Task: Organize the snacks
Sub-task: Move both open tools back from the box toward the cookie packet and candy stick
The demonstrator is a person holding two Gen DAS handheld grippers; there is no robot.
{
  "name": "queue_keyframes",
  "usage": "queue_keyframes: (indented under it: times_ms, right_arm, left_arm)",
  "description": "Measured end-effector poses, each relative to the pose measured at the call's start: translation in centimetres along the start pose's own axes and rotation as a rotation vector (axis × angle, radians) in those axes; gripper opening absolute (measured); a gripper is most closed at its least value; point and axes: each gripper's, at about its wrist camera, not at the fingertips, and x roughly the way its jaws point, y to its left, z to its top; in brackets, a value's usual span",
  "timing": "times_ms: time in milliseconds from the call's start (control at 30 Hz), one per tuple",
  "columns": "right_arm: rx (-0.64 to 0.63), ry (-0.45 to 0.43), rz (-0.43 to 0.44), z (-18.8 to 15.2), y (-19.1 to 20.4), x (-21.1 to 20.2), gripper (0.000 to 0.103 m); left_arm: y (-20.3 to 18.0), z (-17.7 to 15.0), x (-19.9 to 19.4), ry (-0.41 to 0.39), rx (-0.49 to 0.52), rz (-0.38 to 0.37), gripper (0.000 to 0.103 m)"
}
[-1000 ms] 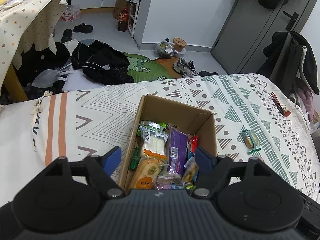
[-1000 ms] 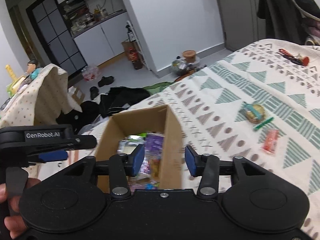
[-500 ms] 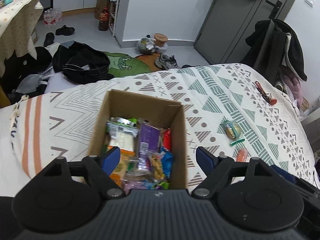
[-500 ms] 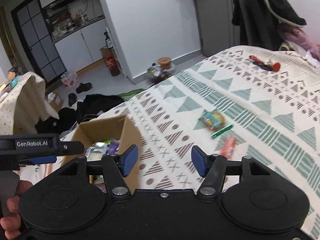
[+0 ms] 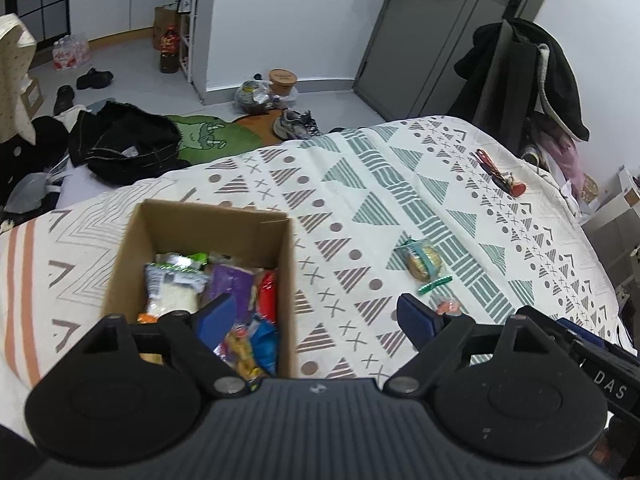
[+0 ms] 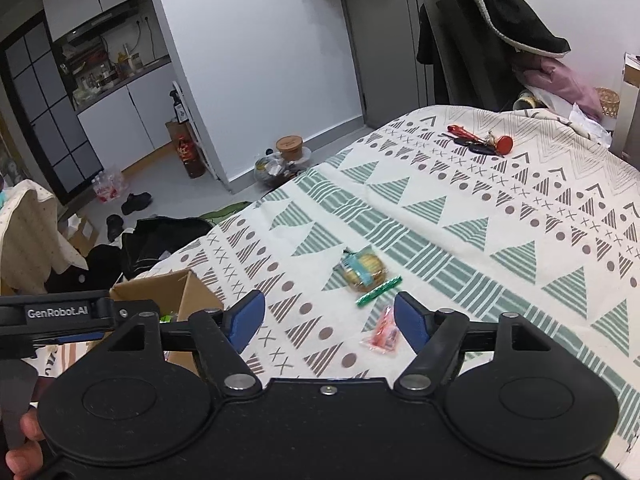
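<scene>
Both black two-finger grippers with blue pads hang empty: the left one [image 5: 316, 316] spread wide, the right one [image 6: 330, 318] likewise parted.

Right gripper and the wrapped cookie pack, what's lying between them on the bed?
In the right wrist view, a green stick snack and a small red packet lie between the right gripper and the cookie pack.

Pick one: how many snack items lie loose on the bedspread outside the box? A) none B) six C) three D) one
C: a wrapped cookie pack, a green stick and a small red packet lie on the bedspread, clear of the cardboard box.
</scene>
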Motion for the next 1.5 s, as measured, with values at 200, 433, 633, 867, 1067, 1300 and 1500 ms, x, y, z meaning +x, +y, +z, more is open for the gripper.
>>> queue_keyframes:
  times_ms: [200, 433, 633, 867, 1067, 1300, 1500]
  right_arm:
    - [-0.004, 0.004, 0.0, 0.6, -1.8, 0.4, 0.072]
    - [-0.006, 0.019, -0.001, 1.1, -3.5, 1.9, 0.072]
    - [0.09, 0.067, 0.005, 1.4, -5.6, 5.0, 0.072]
    - [0.105, 0.131, -0.012, 1.1, -7.0, 8.2, 0.072]
    - [0.139, 0.205, -0.012, 0.2, -7.6, 11.3, 0.063]
    - [0.145, 0.272, -0.006, -0.8, -7.2, 14.0, 0.051]
    - [0.165, 0.343, -0.003, -2.2, -7.7, 16.3, 0.03]
  left_arm:
    - [-2.1, 0.7, 1.0, -0.008, 0.025, -0.03, 0.087]
    - [-3.9, 1.5, 3.3, -0.001, 0.038, -0.044, 0.087]
    - [-4.4, 2.2, 5.7, 0.004, 0.004, -0.045, 0.087]
    - [-5.0, 2.6, 8.6, 0.025, -0.003, -0.043, 0.087]
    - [-5.1, 2.2, 11.2, 0.053, -0.018, -0.028, 0.087]
    - [-5.5, 1.8, 13.6, 0.081, -0.035, -0.015, 0.086]
    - [-6.4, 1.5, 15.4, 0.104, -0.03, -0.015, 0.086]
